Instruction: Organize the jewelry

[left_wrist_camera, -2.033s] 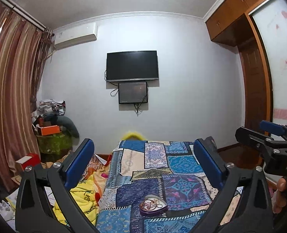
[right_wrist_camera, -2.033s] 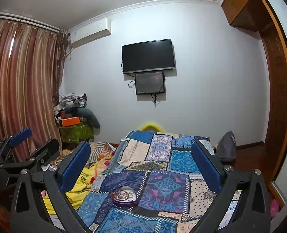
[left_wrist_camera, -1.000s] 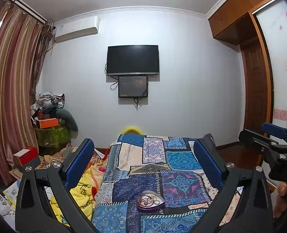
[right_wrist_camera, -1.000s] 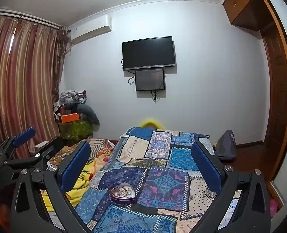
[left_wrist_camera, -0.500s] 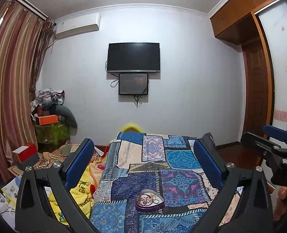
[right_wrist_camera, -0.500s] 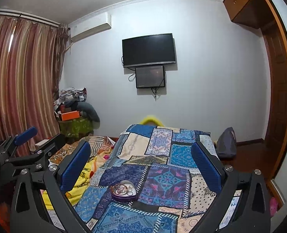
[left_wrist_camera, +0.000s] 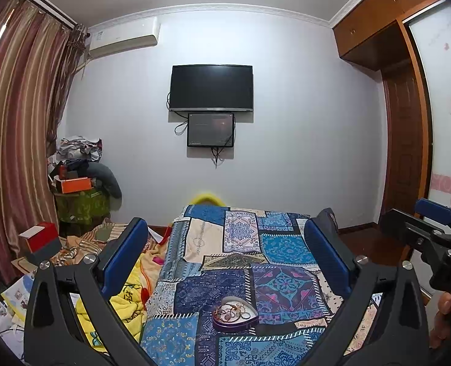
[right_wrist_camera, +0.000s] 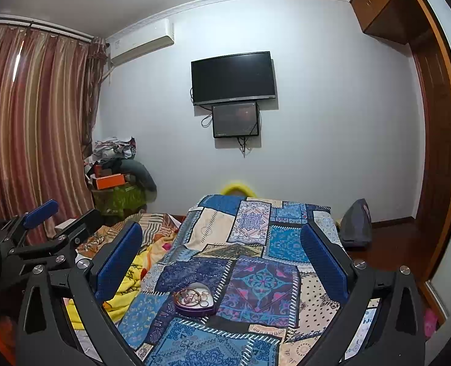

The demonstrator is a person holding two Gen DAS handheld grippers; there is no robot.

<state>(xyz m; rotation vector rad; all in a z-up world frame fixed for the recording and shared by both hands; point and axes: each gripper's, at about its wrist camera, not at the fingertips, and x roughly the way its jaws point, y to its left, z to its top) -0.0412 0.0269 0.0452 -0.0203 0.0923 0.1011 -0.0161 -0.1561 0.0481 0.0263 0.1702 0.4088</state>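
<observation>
A purple heart-shaped box (left_wrist_camera: 235, 314) holding a tangle of jewelry lies open on the blue patchwork bedspread (left_wrist_camera: 283, 244). It also shows in the right wrist view (right_wrist_camera: 195, 300). My left gripper (left_wrist_camera: 225, 259) is open and empty, held above and short of the box. My right gripper (right_wrist_camera: 221, 259) is open and empty too, at about the same height. Each gripper shows at the edge of the other's view: the right gripper (left_wrist_camera: 420, 228) and the left gripper (right_wrist_camera: 54, 219).
A yellow blanket (left_wrist_camera: 128, 292) and striped bedding (right_wrist_camera: 155, 228) lie left of the bedspread. Boxes and clothes (left_wrist_camera: 76, 183) are piled by the curtain (left_wrist_camera: 15, 140). A TV (left_wrist_camera: 211, 87) hangs on the far wall. A grey bag (right_wrist_camera: 355, 222) sits at the bed's right.
Both views have dipped slightly and drawn a little nearer the bed. The heart box sits a bit higher in the frames. Both grippers stayed open.
</observation>
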